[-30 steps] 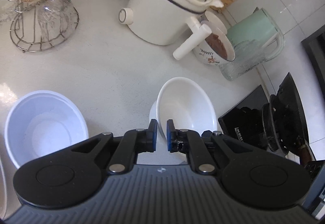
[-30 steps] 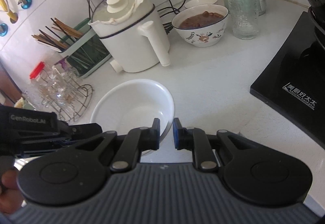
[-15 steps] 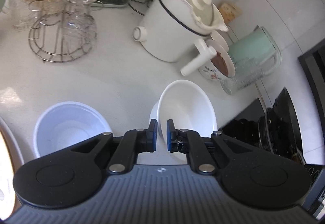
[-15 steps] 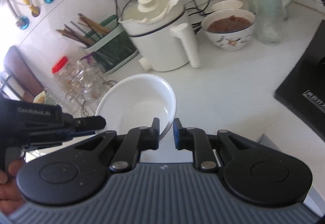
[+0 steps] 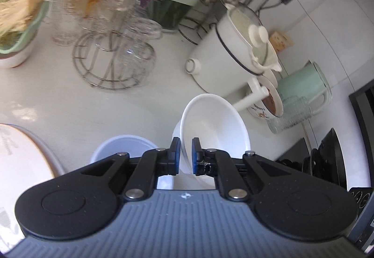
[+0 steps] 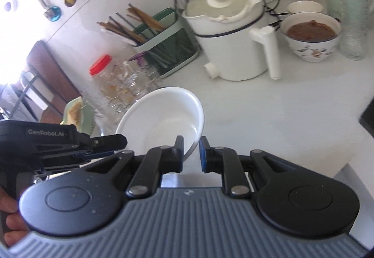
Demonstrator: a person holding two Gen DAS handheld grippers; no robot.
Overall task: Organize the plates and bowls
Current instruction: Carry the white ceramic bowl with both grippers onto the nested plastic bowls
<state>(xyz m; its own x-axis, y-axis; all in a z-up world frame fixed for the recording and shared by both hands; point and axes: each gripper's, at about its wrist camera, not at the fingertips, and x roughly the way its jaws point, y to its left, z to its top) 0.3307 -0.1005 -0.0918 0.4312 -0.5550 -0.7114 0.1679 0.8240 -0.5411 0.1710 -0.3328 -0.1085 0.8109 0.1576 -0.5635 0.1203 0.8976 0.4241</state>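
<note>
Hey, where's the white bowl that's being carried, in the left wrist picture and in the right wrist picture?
Left wrist view: the white bowl is low centre, tilted, its rim pinched in the left gripper.
Right wrist view: the same bowl sits centre-left, its rim in the right gripper.
Shared landmark: the white electric pot behind the bowl.

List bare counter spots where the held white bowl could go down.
Free: the open counter between the white cooker, the patterned bowl and the black stove edge; also the strip between the glass rack and the pale bowl. Crowded: back wall and left end.
</note>
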